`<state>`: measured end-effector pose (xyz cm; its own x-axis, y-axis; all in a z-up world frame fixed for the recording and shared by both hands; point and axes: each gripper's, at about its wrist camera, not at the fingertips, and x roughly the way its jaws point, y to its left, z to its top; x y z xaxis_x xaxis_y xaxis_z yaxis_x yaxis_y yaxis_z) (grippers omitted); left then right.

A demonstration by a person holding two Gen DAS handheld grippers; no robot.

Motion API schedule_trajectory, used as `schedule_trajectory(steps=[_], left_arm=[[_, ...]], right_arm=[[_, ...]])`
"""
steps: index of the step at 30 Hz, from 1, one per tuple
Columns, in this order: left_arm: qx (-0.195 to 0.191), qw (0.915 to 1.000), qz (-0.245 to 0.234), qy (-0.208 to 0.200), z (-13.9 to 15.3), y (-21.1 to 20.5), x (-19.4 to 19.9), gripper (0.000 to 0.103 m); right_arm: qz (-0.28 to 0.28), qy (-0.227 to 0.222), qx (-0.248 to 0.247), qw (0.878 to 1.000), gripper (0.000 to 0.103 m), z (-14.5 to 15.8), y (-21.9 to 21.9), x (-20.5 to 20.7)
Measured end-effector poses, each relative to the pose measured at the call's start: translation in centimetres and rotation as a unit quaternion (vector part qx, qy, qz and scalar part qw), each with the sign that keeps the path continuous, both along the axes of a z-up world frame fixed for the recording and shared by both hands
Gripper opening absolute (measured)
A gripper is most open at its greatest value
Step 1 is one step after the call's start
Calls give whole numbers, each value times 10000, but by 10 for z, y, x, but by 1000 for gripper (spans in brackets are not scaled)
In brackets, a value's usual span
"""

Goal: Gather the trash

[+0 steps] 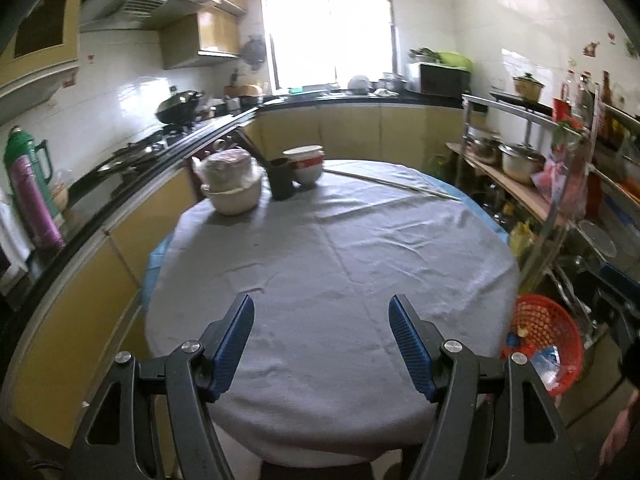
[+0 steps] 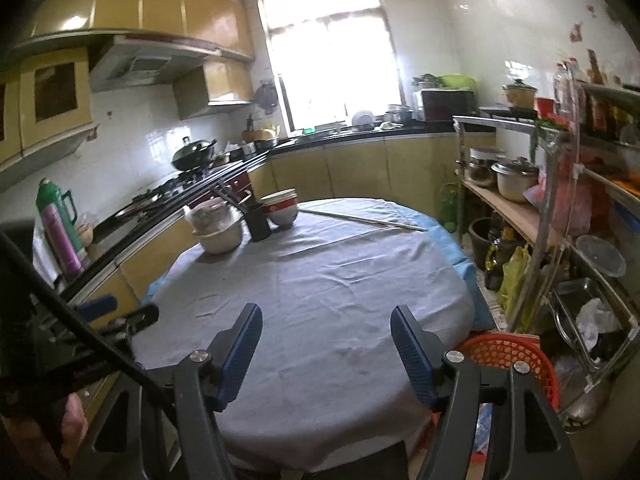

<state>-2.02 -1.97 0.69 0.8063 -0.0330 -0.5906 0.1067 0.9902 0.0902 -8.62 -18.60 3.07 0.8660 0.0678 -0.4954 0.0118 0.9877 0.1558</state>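
A round table with a grey cloth [image 1: 328,264] fills both views [image 2: 320,280]. An orange mesh trash basket [image 1: 548,344] stands on the floor at the table's right edge, with several scraps inside; it also shows in the right wrist view [image 2: 516,360]. My left gripper [image 1: 322,312] is open and empty above the table's near edge. My right gripper [image 2: 326,322] is open and empty, likewise above the near edge. The left gripper's body [image 2: 48,340] shows at the left of the right wrist view.
At the table's far left stand a covered bowl stack [image 1: 232,184], a dark cup [image 1: 282,178] and a red-white bowl [image 1: 306,164]. Chopsticks [image 1: 392,182] lie at the far side. A counter with stove and thermos [image 1: 28,184] runs left; a metal shelf [image 1: 560,184] with pots stands right.
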Motion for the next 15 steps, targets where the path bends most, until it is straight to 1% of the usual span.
schedule_trajectory(steps=[3, 6, 9, 13, 15], left_arm=[[95, 9994, 290, -140, 4, 13, -2, 71], [78, 9980, 552, -305, 10, 29, -6, 71], [-16, 9968, 696, -402, 15, 43, -8, 71], [10, 9944, 889, -564, 18, 53, -12, 71], [-7, 9941, 905, -600, 18, 56, -13, 72]], right_arm=[[119, -19, -125, 9998, 70, 4, 19, -3], [129, -22, -98, 9999, 70, 7, 30, -6], [146, 23, -122, 9998, 70, 9, 36, -6], [159, 31, -122, 9998, 70, 11, 40, -7], [161, 21, -144, 9998, 70, 11, 43, -7]])
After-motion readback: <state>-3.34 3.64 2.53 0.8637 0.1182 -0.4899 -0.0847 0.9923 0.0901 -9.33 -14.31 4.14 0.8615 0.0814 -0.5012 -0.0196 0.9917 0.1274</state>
